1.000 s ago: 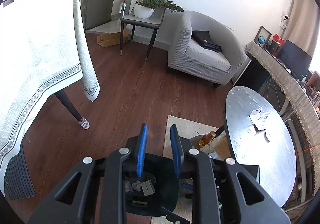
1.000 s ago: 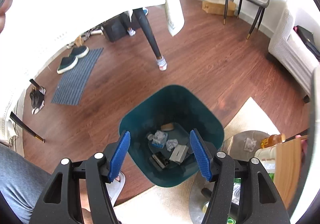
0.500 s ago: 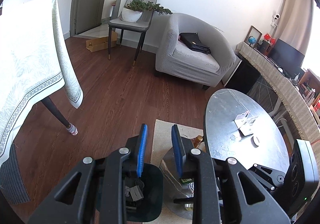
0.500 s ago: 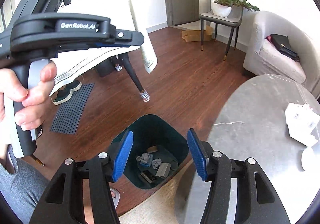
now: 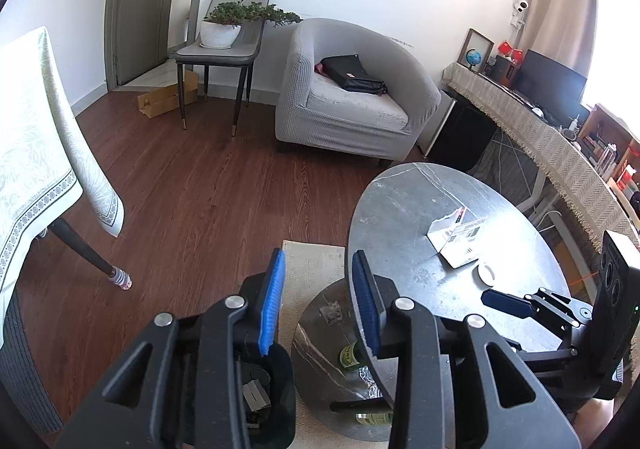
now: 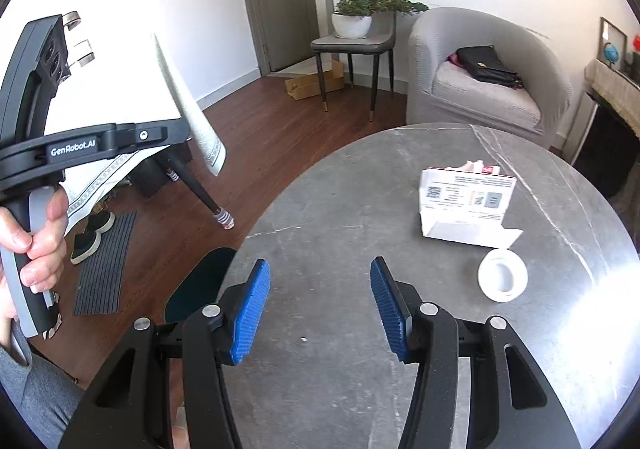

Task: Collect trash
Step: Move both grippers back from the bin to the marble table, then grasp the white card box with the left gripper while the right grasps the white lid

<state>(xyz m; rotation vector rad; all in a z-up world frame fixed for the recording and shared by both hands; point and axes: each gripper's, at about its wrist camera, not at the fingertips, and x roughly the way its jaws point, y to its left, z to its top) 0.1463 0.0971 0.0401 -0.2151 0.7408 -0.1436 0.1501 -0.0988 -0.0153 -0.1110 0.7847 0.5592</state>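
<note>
A dark teal trash bin (image 5: 276, 389) with scraps inside stands on the floor under my left gripper (image 5: 319, 269). Its jaws are opening and hold nothing. On the round grey table (image 5: 400, 217) lie a torn white box (image 5: 456, 241) and a small white round lid (image 5: 488, 273). My right gripper (image 6: 319, 281) hovers over the table (image 6: 340, 209), short of the box (image 6: 466, 205) and the lid (image 6: 502, 275). Its jaws are closing with nothing between them. The bin (image 6: 200, 281) peeks out past the table edge. A hand (image 6: 36, 233) holds the left gripper's handle.
A lower round shelf (image 5: 316, 333) under the table carries bottles and a crumpled scrap. A cloth-covered dining table (image 5: 32, 153) stands left, a grey armchair (image 5: 348, 105) and a chair with a plant (image 5: 224, 49) behind. A mat and shoes (image 6: 100, 249) lie on the floor.
Both views have swung from the bin toward the round table. My right gripper has risen from above the bin to above the tabletop. The left jaws have widened; the right have narrowed.
</note>
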